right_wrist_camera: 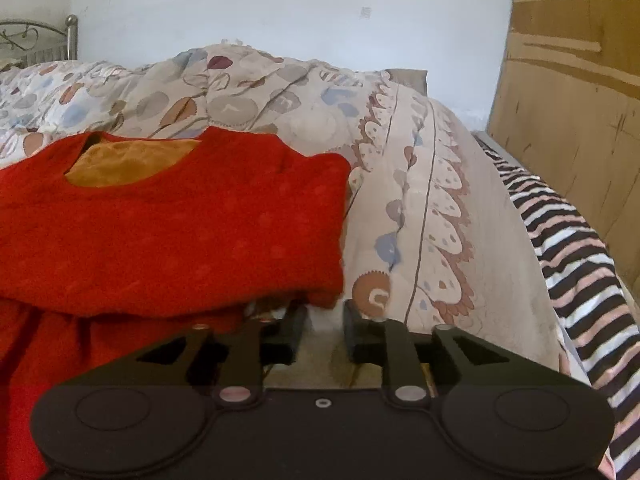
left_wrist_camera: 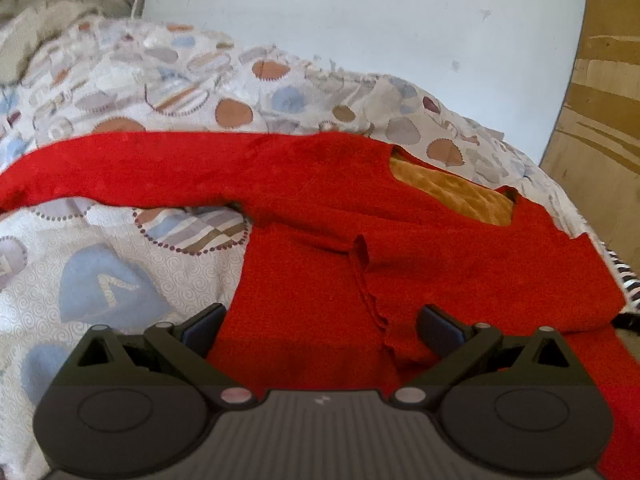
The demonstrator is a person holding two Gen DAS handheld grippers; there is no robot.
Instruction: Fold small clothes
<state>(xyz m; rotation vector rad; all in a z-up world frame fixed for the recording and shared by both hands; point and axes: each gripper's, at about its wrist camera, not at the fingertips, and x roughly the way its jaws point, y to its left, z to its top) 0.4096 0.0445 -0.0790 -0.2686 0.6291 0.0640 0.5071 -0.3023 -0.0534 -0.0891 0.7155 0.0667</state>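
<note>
A red knitted top [left_wrist_camera: 320, 216] with an orange-brown lining at the neck [left_wrist_camera: 452, 188] lies on a patterned bedspread [left_wrist_camera: 120, 256]. One sleeve [left_wrist_camera: 120, 168] stretches out to the left. My left gripper [left_wrist_camera: 320, 324] is open wide just above the red cloth, empty. In the right wrist view the top [right_wrist_camera: 180, 224] has its right side folded in, with the neck [right_wrist_camera: 120, 164] facing away. My right gripper [right_wrist_camera: 325, 320] is open with a narrow gap, at the folded top's near right corner, holding nothing.
A crumpled patterned duvet [right_wrist_camera: 260, 96] lies behind the top. A striped black, white and pink cloth [right_wrist_camera: 572, 248] runs along the bed's right edge. A wooden panel [right_wrist_camera: 568, 120] stands at the right, a white wall [right_wrist_camera: 280, 8] behind, a metal headboard [right_wrist_camera: 40, 40] at the far left.
</note>
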